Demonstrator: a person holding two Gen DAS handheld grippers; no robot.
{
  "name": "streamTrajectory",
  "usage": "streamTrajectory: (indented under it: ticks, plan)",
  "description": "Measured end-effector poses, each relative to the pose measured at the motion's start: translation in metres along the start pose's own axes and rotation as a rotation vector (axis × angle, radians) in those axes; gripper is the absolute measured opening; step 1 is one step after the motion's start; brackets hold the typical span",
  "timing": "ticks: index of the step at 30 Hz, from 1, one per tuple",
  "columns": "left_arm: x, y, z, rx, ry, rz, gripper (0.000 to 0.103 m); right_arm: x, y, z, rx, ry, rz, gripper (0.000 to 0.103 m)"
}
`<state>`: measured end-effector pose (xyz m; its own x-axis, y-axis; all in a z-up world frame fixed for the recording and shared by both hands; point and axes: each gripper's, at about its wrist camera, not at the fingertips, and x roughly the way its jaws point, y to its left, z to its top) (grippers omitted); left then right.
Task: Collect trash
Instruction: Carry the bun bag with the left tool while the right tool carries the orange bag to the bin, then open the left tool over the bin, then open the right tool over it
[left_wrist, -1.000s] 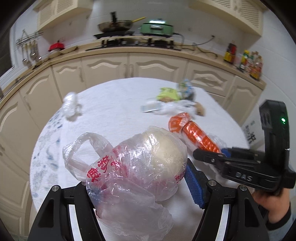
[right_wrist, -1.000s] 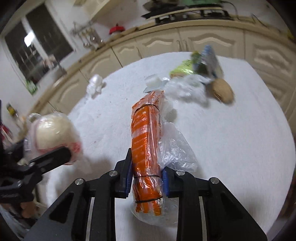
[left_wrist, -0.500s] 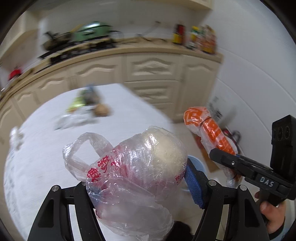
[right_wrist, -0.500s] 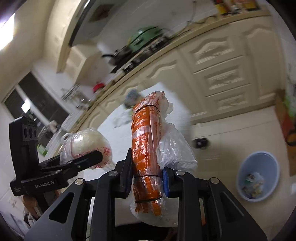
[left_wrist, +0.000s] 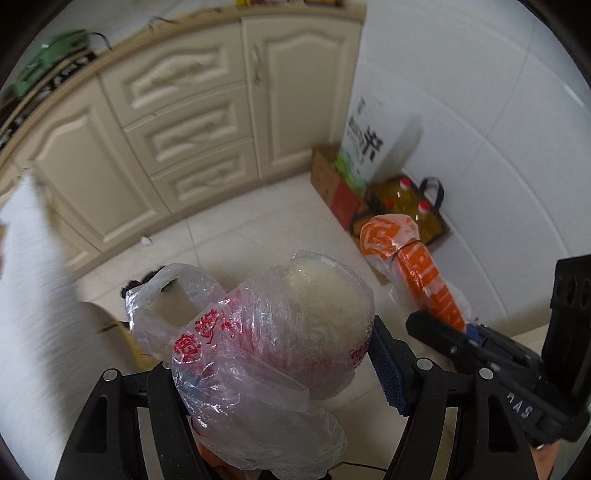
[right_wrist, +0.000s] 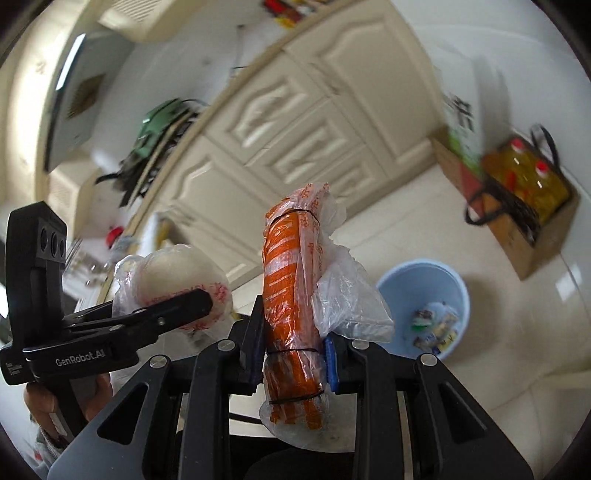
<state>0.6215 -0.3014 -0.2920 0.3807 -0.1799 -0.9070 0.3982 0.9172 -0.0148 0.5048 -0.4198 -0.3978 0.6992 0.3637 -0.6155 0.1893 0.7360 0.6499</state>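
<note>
Swung off the table toward the floor since a moment ago, both loads carried along. Left tongs (left_wrist: 280, 365) clamped on a clear bag (left_wrist: 273, 332) with red print, a pale round lump inside. Right tongs (right_wrist: 293, 350) closed around an orange packet (right_wrist: 291, 295) wrapped in loose film. Blue bin (right_wrist: 424, 295), some rubbish already inside, down and to the right of the right tongs, well apart. Probably mid-carry; next, likely over the bin mouth, then release. "GenRobot.AI" readable on the left tongs; red characters on the bag too crumpled to read.
</note>
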Motion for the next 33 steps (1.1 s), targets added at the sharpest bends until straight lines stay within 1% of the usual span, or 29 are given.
streamTrajectory:
  ticks: [4, 7, 8, 9, 12, 15, 18, 20, 22, 23, 24, 25, 27, 32, 33]
  plan:
    - [0.037, -0.003, 0.031, 0.014, 0.037, 0.006, 0.071, 0.017, -0.034, 0.0, 0.055, 0.019, -0.022, 0.026]
    - [0.055, -0.003, 0.045, 0.014, 0.045, 0.003, 0.078, 0.028, -0.051, 0.0, 0.085, 0.03, -0.033, 0.026]
    - [0.061, -0.002, 0.048, 0.015, 0.048, 0.0, 0.082, 0.035, -0.056, 0.0, 0.094, 0.037, -0.039, 0.026]
    - [0.063, -0.001, 0.049, 0.014, 0.045, -0.003, 0.083, 0.039, -0.06, -0.001, 0.103, 0.043, -0.041, 0.026]
    - [0.073, 0.006, 0.052, -0.01, 0.034, 0.023, 0.085, 0.051, -0.067, -0.004, 0.116, 0.057, -0.058, 0.026]
    - [0.077, 0.009, 0.045, -0.051, 0.021, 0.05, 0.085, 0.064, -0.069, -0.005, 0.117, 0.073, -0.067, 0.026]
    - [0.066, 0.012, 0.036, -0.099, -0.006, 0.085, 0.085, 0.079, -0.068, -0.003, 0.114, 0.087, -0.079, 0.027]
    - [0.056, 0.012, 0.029, -0.114, -0.024, 0.095, 0.085, 0.087, -0.063, 0.0, 0.101, 0.09, -0.094, 0.028]
    - [0.046, 0.011, 0.025, -0.128, -0.04, 0.096, 0.085, 0.091, -0.058, 0.005, 0.089, 0.072, -0.114, 0.029]
    - [0.038, 0.009, 0.022, -0.132, -0.043, 0.09, 0.085, 0.092, -0.055, 0.008, 0.082, 0.052, -0.131, 0.032]
    - [0.032, 0.009, 0.02, -0.142, -0.049, 0.078, 0.085, 0.093, -0.053, 0.012, 0.077, 0.043, -0.147, 0.038]
    - [0.024, 0.01, 0.018, -0.149, -0.055, 0.071, 0.085, 0.094, -0.049, 0.017, 0.07, 0.046, -0.159, 0.041]
    - [0.011, 0.013, 0.014, -0.155, -0.069, 0.061, 0.086, 0.092, -0.041, 0.021, 0.051, 0.038, -0.173, 0.055]
    - [-0.026, 0.022, -0.003, -0.153, -0.103, 0.066, 0.086, 0.07, -0.011, 0.017, 0.006, 0.014, -0.172, 0.057]
    - [-0.034, 0.024, -0.008, -0.158, -0.11, 0.064, 0.086, 0.065, -0.004, 0.016, -0.005, 0.008, -0.172, 0.059]
